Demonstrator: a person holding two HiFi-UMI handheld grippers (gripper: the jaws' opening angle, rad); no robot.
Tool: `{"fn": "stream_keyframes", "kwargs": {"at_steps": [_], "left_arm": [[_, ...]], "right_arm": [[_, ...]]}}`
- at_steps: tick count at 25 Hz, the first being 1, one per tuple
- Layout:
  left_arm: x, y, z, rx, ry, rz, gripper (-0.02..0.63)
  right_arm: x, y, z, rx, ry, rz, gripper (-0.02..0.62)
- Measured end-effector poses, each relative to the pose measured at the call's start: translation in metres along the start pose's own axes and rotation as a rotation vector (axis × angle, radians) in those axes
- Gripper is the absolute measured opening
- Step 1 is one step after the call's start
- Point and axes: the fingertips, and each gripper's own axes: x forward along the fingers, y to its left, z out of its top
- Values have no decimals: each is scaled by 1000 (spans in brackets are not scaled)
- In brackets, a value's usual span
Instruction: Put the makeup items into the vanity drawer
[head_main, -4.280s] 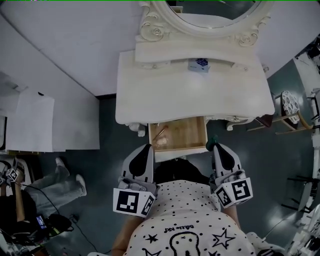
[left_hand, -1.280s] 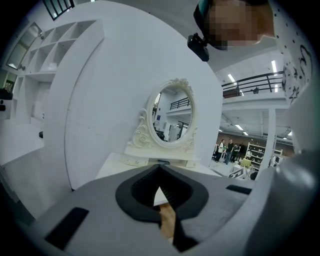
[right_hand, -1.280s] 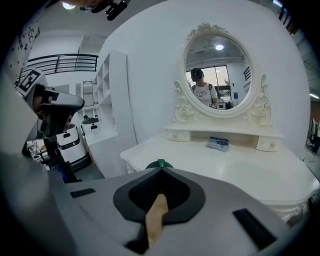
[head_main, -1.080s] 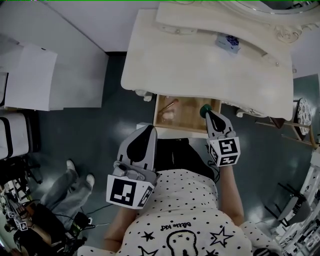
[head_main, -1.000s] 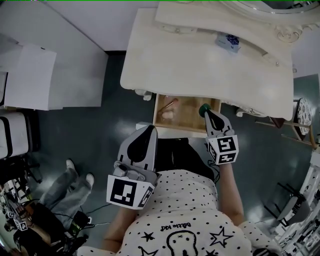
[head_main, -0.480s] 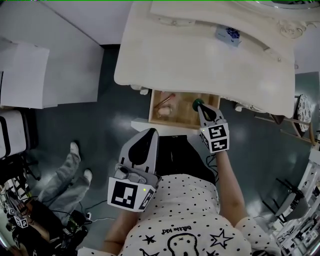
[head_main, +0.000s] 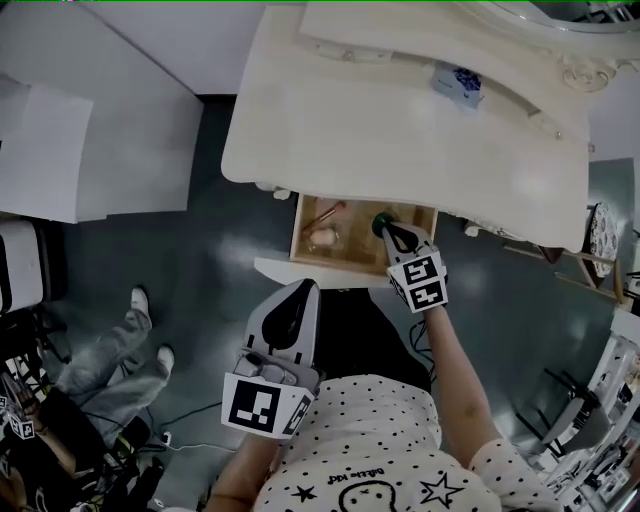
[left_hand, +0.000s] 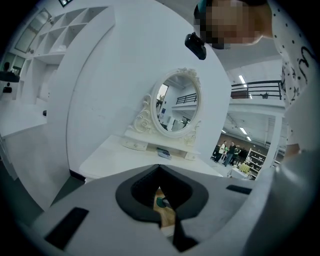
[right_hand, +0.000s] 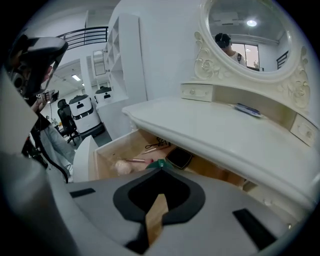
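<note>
The vanity drawer (head_main: 352, 243) stands pulled out under the white vanity top (head_main: 400, 130). Inside lie a fluffy pink brush (right_hand: 122, 166), a slim brush (right_hand: 157, 147) and a black compact (right_hand: 179, 157). My right gripper (head_main: 385, 228) hangs over the drawer's right part, shut on a small green item (head_main: 380, 222) that sticks out past its tips (right_hand: 159, 164). My left gripper (head_main: 300, 290) is held back from the drawer front, in front of my body, shut with nothing in it. In the left gripper view its jaws (left_hand: 159, 169) meet, and the green item (left_hand: 161, 202) shows beyond them.
A small blue and white box (head_main: 455, 80) lies on the vanity's raised shelf under the oval mirror (right_hand: 250, 35). The drawer's white front (head_main: 315, 272) juts toward me. A person's legs (head_main: 110, 350) are on the floor at the left, and a stool (head_main: 598, 225) stands at the right.
My right gripper has moved down and left over the open drawer with the green item in it. My left gripper has sunk a little and stays back.
</note>
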Motion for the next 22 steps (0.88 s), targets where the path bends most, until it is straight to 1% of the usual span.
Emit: {"fn": "stream_keyframes", "kwargs": {"at_steps": [6,13,18,22], "left_arm": [[0,0,-7,-24,2,24,-4],[-3,6,-8,-44,-4,66,-5],[-3,11,-8,-52,-6,84,-5],[-1,12,-6,-55,-7,93,-5]], "right_arm": [[18,0,-3,-28,50,52,8],[36,2,3,-99,86,106,8],[51,8,-11,-178,146,149,8],[58,9,-19,-205,182,176,8]]}}
